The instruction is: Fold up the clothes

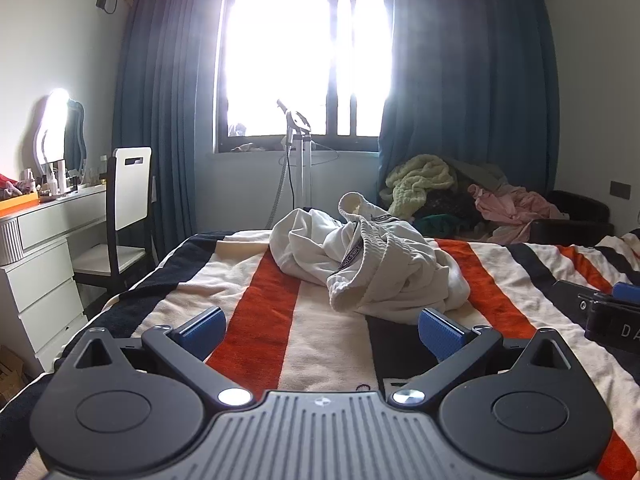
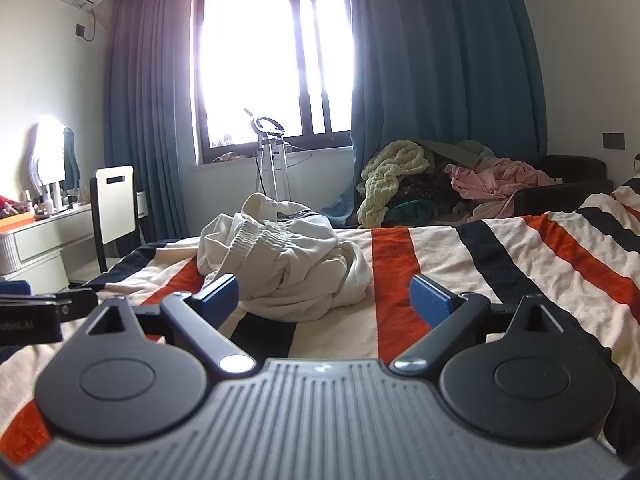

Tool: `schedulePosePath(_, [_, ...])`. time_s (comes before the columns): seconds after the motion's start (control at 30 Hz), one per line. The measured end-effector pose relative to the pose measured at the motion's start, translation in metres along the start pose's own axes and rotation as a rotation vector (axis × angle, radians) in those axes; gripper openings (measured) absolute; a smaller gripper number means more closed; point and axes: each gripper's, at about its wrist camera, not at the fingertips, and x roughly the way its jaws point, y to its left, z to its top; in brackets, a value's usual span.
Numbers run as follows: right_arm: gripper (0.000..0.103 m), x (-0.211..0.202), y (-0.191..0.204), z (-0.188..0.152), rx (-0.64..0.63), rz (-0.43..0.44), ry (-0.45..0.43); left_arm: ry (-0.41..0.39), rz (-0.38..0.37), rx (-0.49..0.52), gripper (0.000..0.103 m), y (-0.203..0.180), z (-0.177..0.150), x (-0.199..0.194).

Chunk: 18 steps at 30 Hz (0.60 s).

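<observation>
Partly hidden in its own folds, one cream garment point(image 1: 372, 264) lies crumpled on a striped blanket point(image 1: 256, 312); its type is hard to tell, though an elastic waistband shows. Two grippers hover before it: the left gripper point(image 1: 320, 332) and right gripper point(image 2: 324, 300), both spread wide, holding nothing. Behind, a clothes pile point(image 2: 440, 180) is too jumbled to count.

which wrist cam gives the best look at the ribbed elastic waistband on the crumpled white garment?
Right wrist: the ribbed elastic waistband faces the camera, gathers plainly showing across the crumpled white garment. Left wrist shows the waistband edge-on, twisted, partly folded under.
</observation>
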Motion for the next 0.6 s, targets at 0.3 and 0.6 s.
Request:
schedulePosePath(0.3, [0.094, -0.001, 0.000, 0.000, -0.012, -0.020, 0.002, -0.011, 0.021, -0.013, 0.103, -0.007, 0.008, -0.004])
schedulePosePath(0.6, [0.094, -0.001, -0.002, 0.000, 0.002, -0.028, -0.004, -0.008, 0.023, -0.017, 0.103, -0.004, 0.008, -0.004])
